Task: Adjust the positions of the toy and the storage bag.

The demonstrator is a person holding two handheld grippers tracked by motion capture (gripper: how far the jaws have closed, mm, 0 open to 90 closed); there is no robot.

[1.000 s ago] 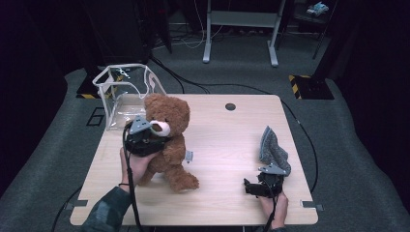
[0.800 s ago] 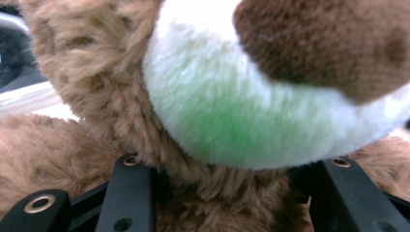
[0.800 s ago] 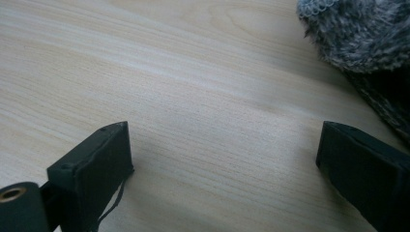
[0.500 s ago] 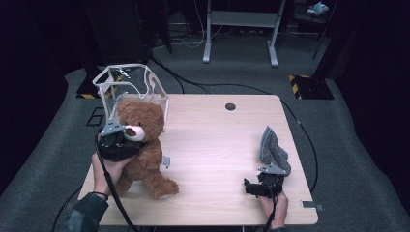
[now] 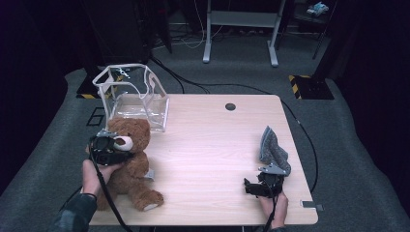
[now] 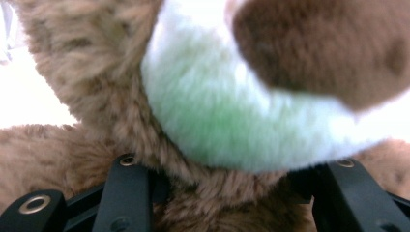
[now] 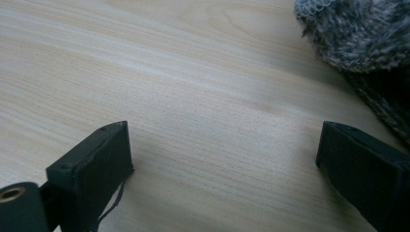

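Brown teddy bear (image 5: pixel 128 162) — grey cloth (image 5: pixel 271 149)

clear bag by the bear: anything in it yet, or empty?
Empty, as far as the high view shows: the clear bag stands open-topped with nothing visible through its walls. The teddy bear sits outside it, gripped by the left gripper.

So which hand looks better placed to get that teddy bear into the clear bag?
Left, probably. The left tongs already clamp the teddy bear, right beside the clear bag. The right tongs sit open across the table by a grey cloth.
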